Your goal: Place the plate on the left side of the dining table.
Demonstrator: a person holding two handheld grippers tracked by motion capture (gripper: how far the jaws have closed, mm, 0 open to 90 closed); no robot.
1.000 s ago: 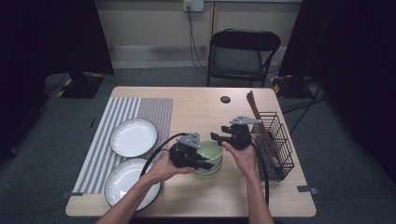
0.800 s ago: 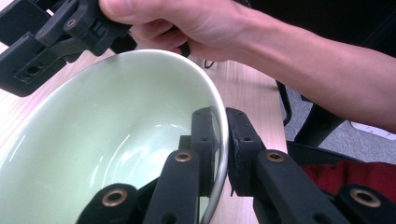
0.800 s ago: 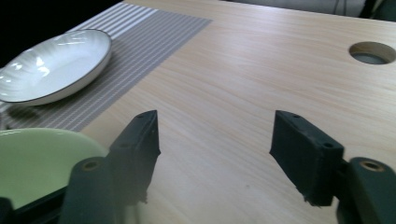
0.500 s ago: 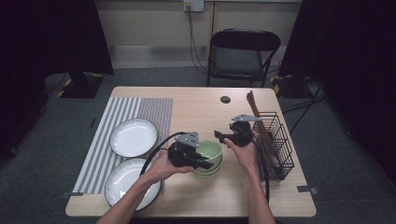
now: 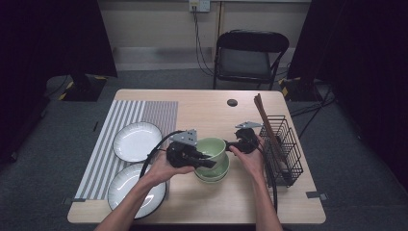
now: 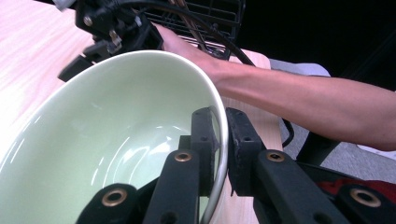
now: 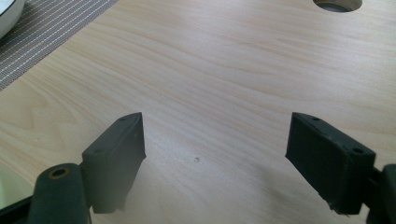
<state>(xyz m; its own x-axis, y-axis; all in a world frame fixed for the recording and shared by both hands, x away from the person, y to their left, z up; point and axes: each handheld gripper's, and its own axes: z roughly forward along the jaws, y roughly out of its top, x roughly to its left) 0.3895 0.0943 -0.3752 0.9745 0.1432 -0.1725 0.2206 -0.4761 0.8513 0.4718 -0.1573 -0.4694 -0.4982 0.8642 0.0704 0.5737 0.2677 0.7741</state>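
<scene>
Left gripper [image 5: 204,161] pinches the green bowl [image 5: 211,147] at centre frame, right gripper [image 5: 230,144] gapes empty, bowl could tip loose.

Left gripper [image 5: 204,161] on green bowl [image 5: 212,148], right gripper [image 5: 234,145] just beside.

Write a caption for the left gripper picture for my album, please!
Left claw pinching the rim of a glossy pale green ceramic bowl above the light wooden table.
</scene>
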